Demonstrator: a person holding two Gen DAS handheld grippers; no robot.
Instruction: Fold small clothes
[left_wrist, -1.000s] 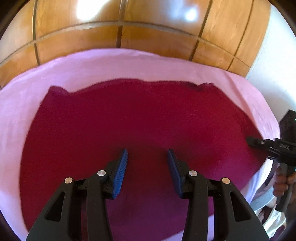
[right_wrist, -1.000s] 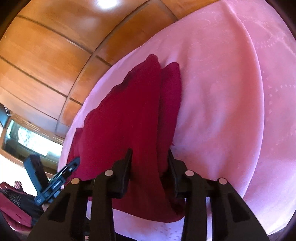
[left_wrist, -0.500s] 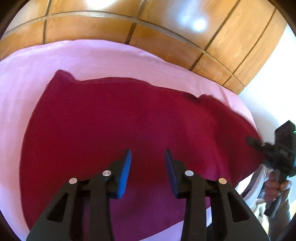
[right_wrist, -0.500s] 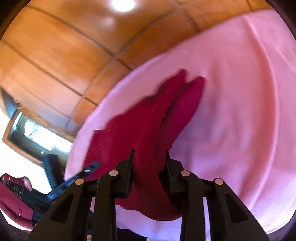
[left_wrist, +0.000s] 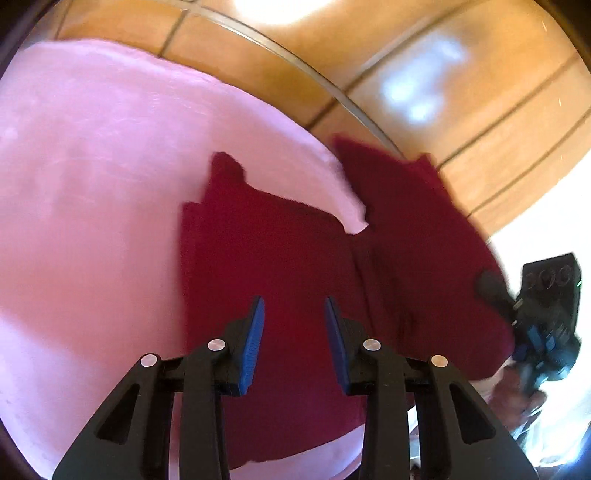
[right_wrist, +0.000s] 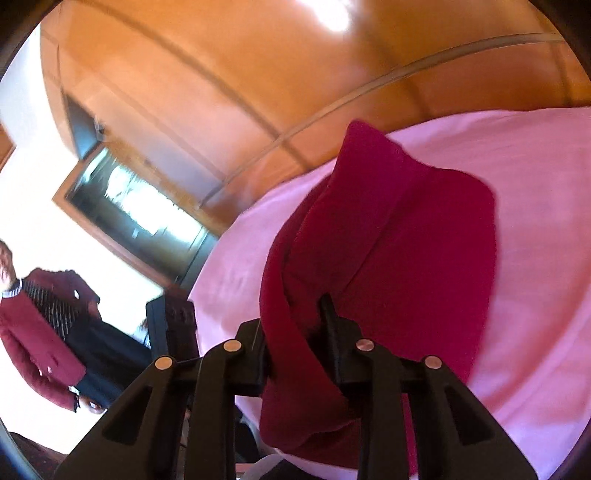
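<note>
A dark red garment (left_wrist: 288, 258) lies on a pink sheet (left_wrist: 92, 184), its right part raised off the bed. In the left wrist view my left gripper (left_wrist: 293, 317) hovers over the cloth. Its blue pads (left_wrist: 253, 339) are bare and apart, the jaws are closing, and the cloth shows below the gap. At the garment's right edge my right gripper (left_wrist: 487, 284) bites into it. In the right wrist view the right gripper (right_wrist: 295, 321) is closing on a bunched fold of the garment (right_wrist: 424, 251), which hangs from the fingers.
Glossy wooden wall panels (left_wrist: 443, 92) rise behind the bed. The pink sheet (right_wrist: 535, 221) stretches on to the right. A dark-framed window or mirror (right_wrist: 140, 214) is at the left, and a person in a dark red jacket (right_wrist: 37, 332) stands below it.
The right gripper has lifted the garment's right edge and carried it inward, so the flat cloth now stands up in a fold. Both views have rolled and shifted. Both pairs of jaws have narrowed.
</note>
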